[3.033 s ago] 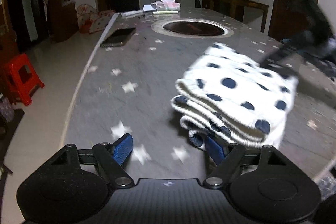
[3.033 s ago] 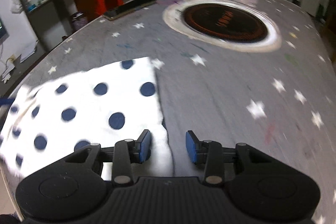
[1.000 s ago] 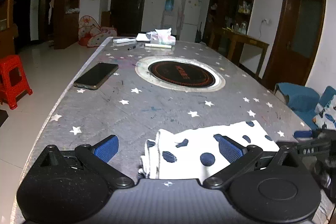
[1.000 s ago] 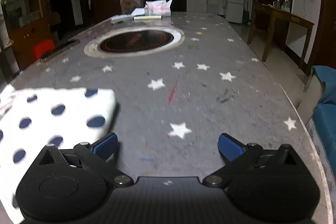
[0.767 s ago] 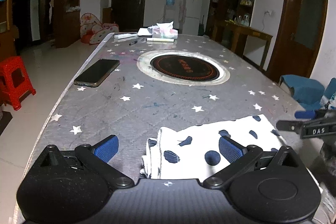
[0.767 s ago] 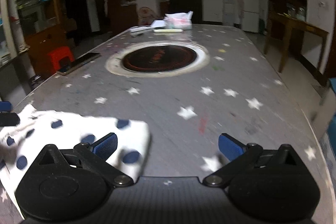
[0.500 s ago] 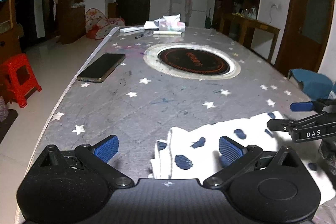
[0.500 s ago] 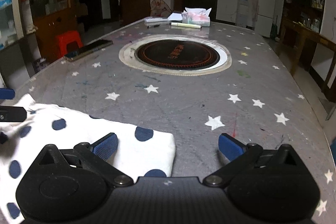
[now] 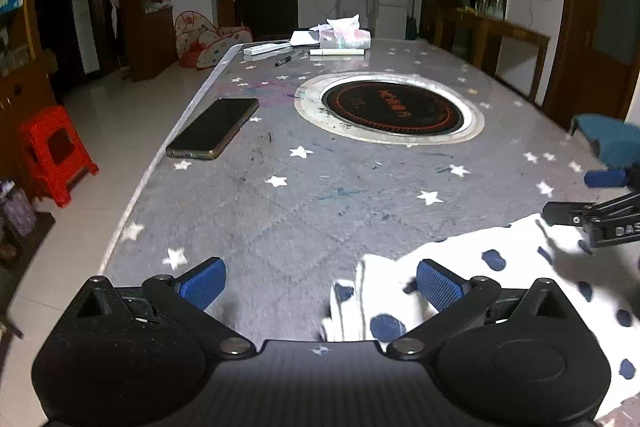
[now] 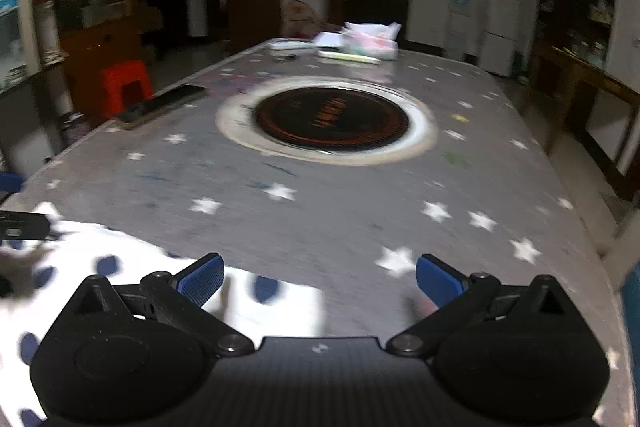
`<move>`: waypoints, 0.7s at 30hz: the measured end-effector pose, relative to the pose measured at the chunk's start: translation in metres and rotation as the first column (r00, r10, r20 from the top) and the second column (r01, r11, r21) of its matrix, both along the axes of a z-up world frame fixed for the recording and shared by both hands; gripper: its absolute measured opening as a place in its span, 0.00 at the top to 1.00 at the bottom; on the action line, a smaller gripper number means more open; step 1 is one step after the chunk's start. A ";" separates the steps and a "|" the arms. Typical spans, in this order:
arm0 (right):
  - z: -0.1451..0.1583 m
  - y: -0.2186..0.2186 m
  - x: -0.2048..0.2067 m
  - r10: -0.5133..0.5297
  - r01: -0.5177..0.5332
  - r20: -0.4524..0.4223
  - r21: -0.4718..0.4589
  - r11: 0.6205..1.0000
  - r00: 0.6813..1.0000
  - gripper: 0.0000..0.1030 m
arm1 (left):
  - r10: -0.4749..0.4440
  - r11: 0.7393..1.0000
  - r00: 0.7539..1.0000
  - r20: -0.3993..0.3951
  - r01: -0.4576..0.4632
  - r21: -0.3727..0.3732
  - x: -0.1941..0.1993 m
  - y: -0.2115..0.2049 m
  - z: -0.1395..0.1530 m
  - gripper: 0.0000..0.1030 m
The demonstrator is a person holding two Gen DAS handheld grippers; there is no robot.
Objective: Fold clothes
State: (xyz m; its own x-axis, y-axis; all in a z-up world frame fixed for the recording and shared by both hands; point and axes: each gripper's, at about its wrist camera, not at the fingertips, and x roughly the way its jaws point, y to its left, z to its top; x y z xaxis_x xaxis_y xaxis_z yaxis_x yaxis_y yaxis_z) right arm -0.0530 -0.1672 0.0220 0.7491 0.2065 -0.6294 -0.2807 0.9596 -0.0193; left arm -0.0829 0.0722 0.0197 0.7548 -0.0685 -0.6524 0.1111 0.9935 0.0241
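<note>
- Polka-dot garment (image 9: pixel 500 279) lies folded at the table's (image 9: pixel 320 211) near edge, well short of the hotplate (image 9: pixel 390 105).
- Left gripper (image 9: pixel 320 281) and right gripper (image 10: pixel 318 277) hover spread apart, holding nothing.
- Best practice: square the layered edges, then press flat.

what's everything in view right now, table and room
polka-dot garment: 1, white with navy dots, folded, near table edge
table: 1, grey with white stars
induction hob: 1, black, steel ring, table centre
phone: 1, dark, left table edge
tissue pack: 1, white-pink, far end
stool: 1, red, floor left
fridge: 1, white, back wall
left hand-held gripper: 1, black, blue pads, open
right hand-held gripper: 1, black, blue pads, open
</note>
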 end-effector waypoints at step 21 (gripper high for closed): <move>0.001 0.081 -0.050 0.287 -0.287 -0.014 -0.052 0.956 0.958 0.00 | -0.019 1.000 0.999 -0.028 0.019 -0.006 -0.029 0.010 -0.003 0.00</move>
